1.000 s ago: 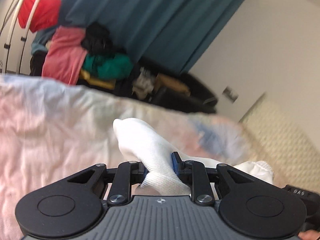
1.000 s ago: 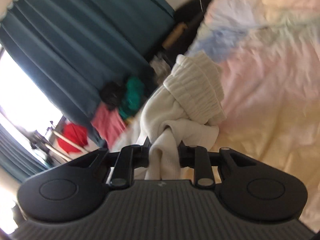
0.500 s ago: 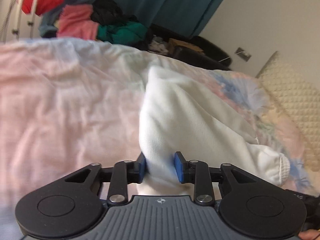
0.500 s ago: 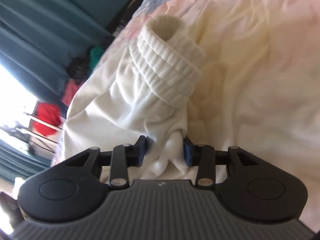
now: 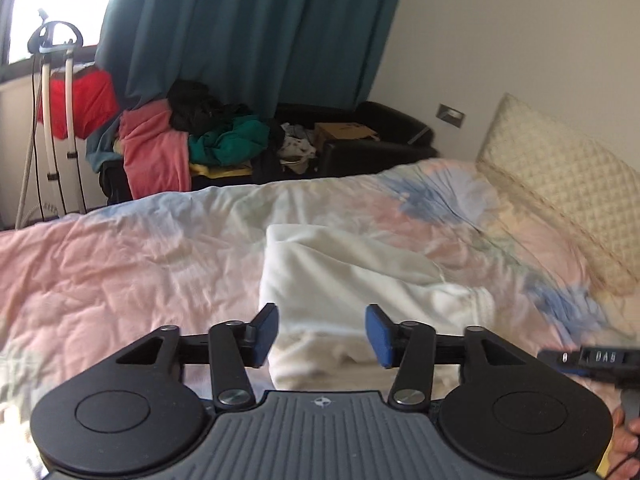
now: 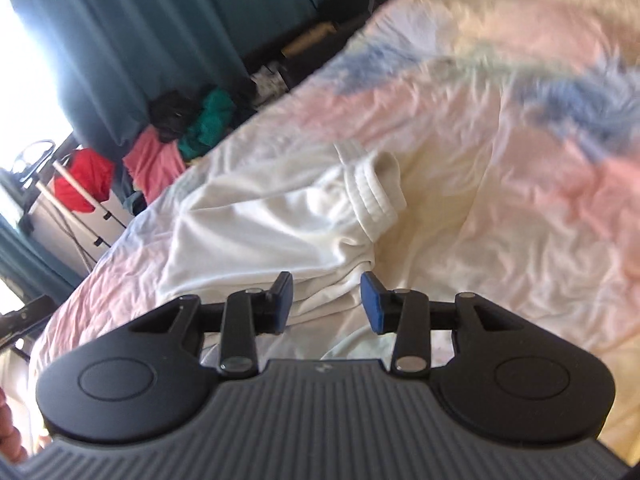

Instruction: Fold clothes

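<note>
A white garment (image 5: 344,280) with a ribbed cuff lies folded on the pastel bedspread (image 5: 120,260). In the right wrist view the garment (image 6: 272,232) shows its ribbed cuff (image 6: 380,196) to the right. My left gripper (image 5: 322,336) is open and empty just above the garment's near edge. My right gripper (image 6: 326,302) is open and empty above the garment's near edge, beside the cuff. The right gripper's body (image 5: 592,360) shows at the right edge of the left wrist view.
A cream quilted pillow (image 5: 560,176) lies at the bed's right end. Beyond the bed are a pile of clothes (image 5: 180,136) on a dark sofa (image 5: 380,136), a cardboard box (image 5: 344,132), a white stand (image 5: 56,120) and teal curtains (image 5: 248,32).
Both grippers lowered the white garment onto the bed and opened, letting it go. They have drawn back a little from it.
</note>
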Available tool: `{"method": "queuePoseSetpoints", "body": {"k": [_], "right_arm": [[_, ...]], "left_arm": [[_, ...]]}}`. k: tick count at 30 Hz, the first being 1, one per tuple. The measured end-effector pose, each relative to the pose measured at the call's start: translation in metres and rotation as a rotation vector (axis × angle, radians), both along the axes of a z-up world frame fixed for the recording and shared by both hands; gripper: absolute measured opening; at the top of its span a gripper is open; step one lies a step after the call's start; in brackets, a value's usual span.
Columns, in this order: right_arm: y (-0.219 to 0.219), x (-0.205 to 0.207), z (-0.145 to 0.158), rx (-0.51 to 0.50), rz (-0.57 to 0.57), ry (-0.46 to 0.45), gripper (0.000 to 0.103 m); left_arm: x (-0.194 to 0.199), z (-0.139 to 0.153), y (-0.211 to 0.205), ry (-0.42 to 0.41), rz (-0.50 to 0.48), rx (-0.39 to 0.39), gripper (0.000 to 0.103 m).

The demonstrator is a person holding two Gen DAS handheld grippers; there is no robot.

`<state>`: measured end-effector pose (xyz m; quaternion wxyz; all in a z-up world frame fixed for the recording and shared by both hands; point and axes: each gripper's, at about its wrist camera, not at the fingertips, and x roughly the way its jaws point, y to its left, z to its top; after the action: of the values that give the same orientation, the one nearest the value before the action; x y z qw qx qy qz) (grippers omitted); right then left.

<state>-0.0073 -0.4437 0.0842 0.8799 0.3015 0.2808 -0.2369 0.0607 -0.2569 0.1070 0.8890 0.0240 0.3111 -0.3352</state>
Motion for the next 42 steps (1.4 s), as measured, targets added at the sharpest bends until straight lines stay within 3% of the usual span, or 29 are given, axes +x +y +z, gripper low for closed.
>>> {"method": "queuePoseSetpoints", "body": {"k": [2,4,7,15,22,31,42], "right_arm": [[0.016,-0.012,0.016,-0.047,0.035,-0.017,0.045],[0.034,-0.027,0.033,-0.103,0.060,-0.034,0.064],[0.063,-0.047,0.054,-0.193,0.103,-0.080,0.085],[0.125,-0.080,0.069,-0.307,0.173,-0.164,0.083],[0.157,-0.085,0.044,-0.326,0.165,-0.190,0.083],[0.187,-0.068,0.011,-0.441,0.158,-0.175,0.083],[0.184,-0.053,-0.010,-0.439,0.122,-0.127,0.083]], "left_arm": [[-0.028,0.014,0.006,-0.035,-0.029,0.004,0.083],[-0.055,0.025,0.014,-0.090,-0.038,0.006,0.095],[-0.092,0.031,0.025,-0.167,-0.049,0.007,0.100],[-0.157,0.029,0.062,-0.242,-0.018,-0.052,0.102],[-0.185,0.020,0.085,-0.301,0.022,-0.016,0.102],[-0.177,-0.007,0.112,-0.292,0.094,-0.047,0.102],[-0.162,-0.038,0.101,-0.268,0.094,0.000,0.102]]}}
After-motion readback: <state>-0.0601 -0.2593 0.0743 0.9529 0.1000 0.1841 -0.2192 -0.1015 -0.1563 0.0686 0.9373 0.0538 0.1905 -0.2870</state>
